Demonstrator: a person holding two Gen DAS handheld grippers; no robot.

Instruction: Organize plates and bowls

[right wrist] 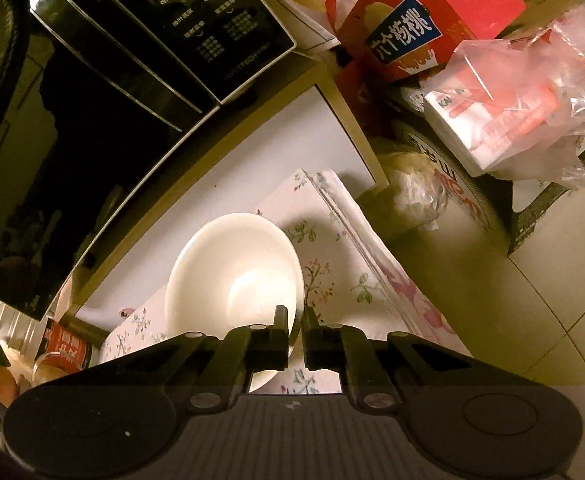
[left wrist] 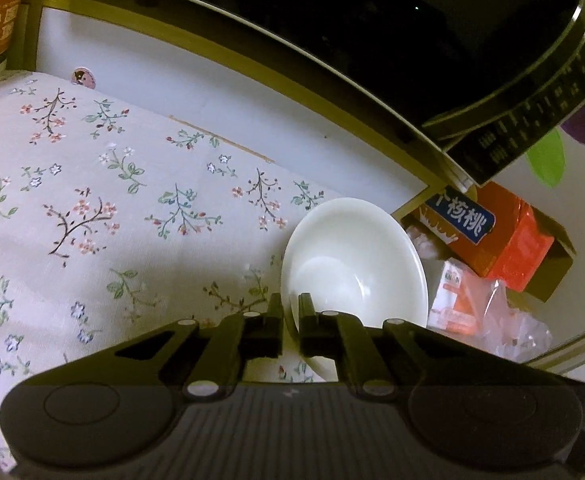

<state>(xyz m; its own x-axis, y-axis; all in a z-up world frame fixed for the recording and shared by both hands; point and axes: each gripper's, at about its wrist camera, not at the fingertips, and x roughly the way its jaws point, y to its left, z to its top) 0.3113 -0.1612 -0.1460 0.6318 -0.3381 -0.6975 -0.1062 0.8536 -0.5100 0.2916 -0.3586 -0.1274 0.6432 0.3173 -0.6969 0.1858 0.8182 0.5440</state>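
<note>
While both tongs pinch rims, two plain white bowls show glossy and empty. Left tongs (left wrist: pixel 291 304) are clamped on the near rim of a bowl (left wrist: pixel 352 260) tilted above the floral cloth (left wrist: pixel 92 200), near the worktop's right edge. Right tongs (right wrist: pixel 295 316) grip another bowl (right wrist: pixel 232 272) over that cloth (right wrist: pixel 332 264), by the black oven (right wrist: pixel 72 120).

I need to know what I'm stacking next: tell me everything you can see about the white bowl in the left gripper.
The white bowl is plain, glossy, ceramic-looking, round and shallow with a thin rim, and empty. It is tilted, its opening turned toward the camera. The left gripper is shut on its near rim, one finger inside, one outside. It sits over the floral cloth; whether it touches the cloth cannot be told.
</note>
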